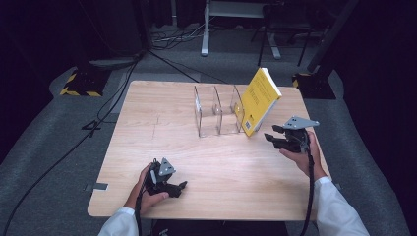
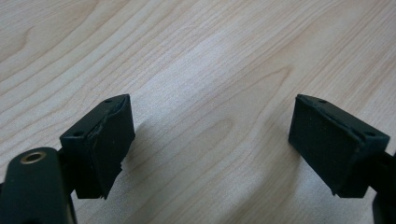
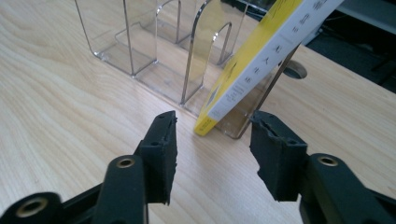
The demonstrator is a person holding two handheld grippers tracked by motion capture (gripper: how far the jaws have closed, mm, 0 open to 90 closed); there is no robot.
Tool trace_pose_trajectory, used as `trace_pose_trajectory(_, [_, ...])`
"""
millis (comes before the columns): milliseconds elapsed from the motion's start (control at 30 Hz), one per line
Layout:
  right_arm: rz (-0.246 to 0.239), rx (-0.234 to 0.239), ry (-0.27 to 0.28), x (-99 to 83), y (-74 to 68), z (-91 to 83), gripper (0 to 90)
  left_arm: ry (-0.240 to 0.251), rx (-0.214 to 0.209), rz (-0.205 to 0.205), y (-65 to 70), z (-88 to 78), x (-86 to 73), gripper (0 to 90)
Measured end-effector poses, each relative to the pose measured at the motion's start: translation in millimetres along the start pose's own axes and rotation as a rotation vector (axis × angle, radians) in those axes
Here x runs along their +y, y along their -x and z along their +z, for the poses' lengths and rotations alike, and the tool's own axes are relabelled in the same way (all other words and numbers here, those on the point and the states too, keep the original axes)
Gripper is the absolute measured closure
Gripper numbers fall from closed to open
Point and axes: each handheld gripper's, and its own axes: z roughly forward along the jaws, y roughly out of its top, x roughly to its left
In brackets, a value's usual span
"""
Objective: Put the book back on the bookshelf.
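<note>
Your right gripper (image 3: 212,144) has its fingers spread, holding nothing, just near of the yellow softcover book (image 1: 259,101); your left gripper (image 2: 210,144) rests low over the pale wooden worktop (image 1: 147,123) at the near left, fingers spread and empty; the book leans tilted in the rightmost slot of the clear acrylic divider rack (image 1: 216,115); nudge it while you pull away and it could topple rightward, dragging the light rack along.
</note>
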Motion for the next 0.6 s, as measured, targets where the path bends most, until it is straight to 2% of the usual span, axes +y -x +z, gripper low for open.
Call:
trace_pose_trajectory(133, [-0.025, -0.004, -0.036, -4.0, -2.4, -3.3, 45.6, 0.000, 0.000, 0.000, 0.0, 0.0, 0.0, 14.9])
trace_pose_trajectory(433, [-0.045, 0.005, -0.059, -12.0, -5.8, -11.9, 35.5, 0.000, 0.000, 0.000, 0.0, 0.0, 0.0, 14.9])
trace_pose_trajectory(500, [-0.053, 0.028, -0.058, -14.2, -7.7, -14.0, 33.7, 0.000, 0.000, 0.000, 0.0, 0.0, 0.0, 14.9])
trace_pose_trajectory(600, [-0.071, 0.017, -0.061, -18.1, -10.8, -17.3, 31.6, 0.000, 0.000, 0.000, 0.0, 0.0, 0.0, 14.9])
